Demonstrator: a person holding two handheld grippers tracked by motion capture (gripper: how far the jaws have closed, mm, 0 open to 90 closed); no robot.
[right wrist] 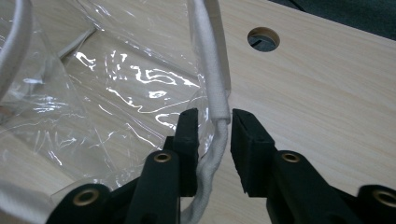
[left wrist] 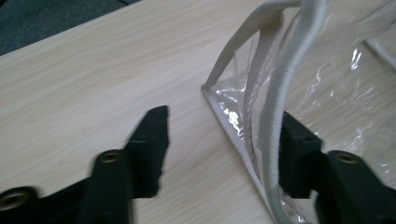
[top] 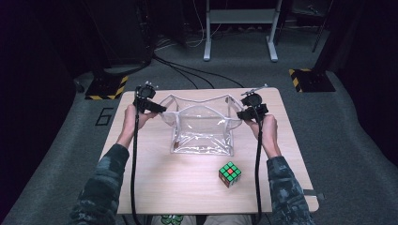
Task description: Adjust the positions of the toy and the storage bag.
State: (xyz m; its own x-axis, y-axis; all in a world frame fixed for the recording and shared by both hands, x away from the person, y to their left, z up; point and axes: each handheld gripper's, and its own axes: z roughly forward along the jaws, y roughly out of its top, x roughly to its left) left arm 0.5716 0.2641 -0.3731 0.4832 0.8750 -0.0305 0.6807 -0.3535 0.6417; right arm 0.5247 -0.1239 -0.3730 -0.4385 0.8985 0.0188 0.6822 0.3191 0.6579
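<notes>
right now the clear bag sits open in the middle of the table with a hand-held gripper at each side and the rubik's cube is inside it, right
Not quite. The rubik's cube is not inside the clear bag; in the high view it sits on the bare table in front of the bag, nearer the person. The rest holds: the bag stands open mid-table, with the left hand-held gripper and the right hand-held gripper at its sides.

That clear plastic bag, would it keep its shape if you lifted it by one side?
Probably not: the clear bag has thin, wrinkled film walls that already sag. Its white trim bends like soft cord. It looks empty, so likely very light.
</notes>
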